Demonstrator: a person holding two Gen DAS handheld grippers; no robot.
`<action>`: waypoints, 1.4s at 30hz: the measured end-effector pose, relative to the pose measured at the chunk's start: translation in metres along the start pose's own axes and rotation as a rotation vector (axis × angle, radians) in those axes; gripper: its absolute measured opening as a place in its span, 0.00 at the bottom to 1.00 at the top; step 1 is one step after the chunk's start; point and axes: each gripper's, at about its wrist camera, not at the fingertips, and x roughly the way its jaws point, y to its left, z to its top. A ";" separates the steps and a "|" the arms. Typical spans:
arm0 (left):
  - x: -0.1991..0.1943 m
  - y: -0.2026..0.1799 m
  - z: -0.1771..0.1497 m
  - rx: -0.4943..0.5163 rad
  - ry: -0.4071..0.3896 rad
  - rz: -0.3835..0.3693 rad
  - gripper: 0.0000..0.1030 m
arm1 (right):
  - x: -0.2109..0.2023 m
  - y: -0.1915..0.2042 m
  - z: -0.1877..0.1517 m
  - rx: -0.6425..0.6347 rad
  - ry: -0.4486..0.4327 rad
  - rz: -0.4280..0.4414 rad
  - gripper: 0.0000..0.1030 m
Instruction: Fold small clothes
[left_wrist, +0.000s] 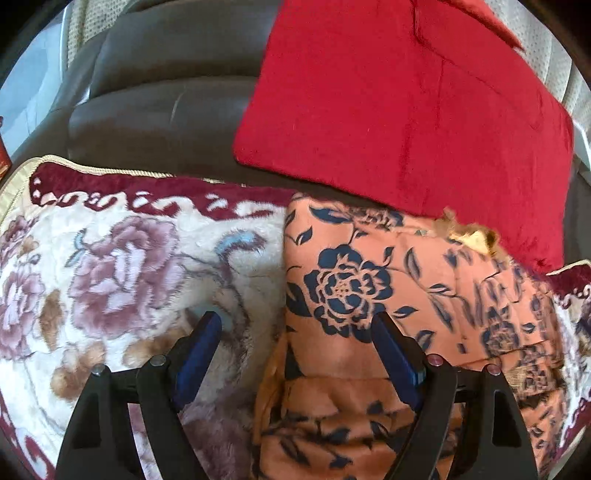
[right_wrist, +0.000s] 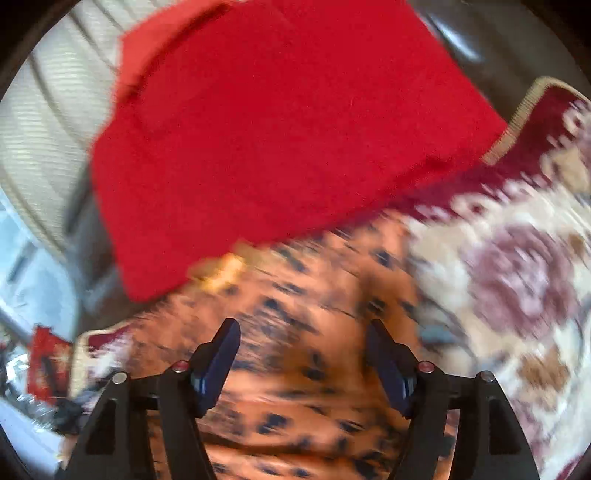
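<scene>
Both the left gripper (left_wrist: 297, 326) and right gripper (right_wrist: 303, 334) hang open, empty, above the orange floral garment (left_wrist: 369, 295); though blurred, a fold seems finished. Next: regrasp an edge.

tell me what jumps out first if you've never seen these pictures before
The big red cloth fills the upper right of the left wrist view, draped over a dark sofa. Just below it lies an orange garment with dark blue flowers, resting on a cream blanket with mauve roses. Both grippers hang open above the fabric.
</scene>
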 end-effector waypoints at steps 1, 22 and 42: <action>0.011 0.000 -0.001 0.011 0.026 0.019 0.81 | 0.005 0.007 0.005 0.000 -0.001 0.050 0.72; 0.025 0.004 -0.012 0.040 -0.023 0.032 0.88 | 0.051 -0.006 0.005 0.097 0.090 0.072 0.84; 0.025 0.004 -0.013 0.046 -0.029 0.038 0.89 | 0.014 0.029 -0.069 -0.172 0.090 -0.015 0.90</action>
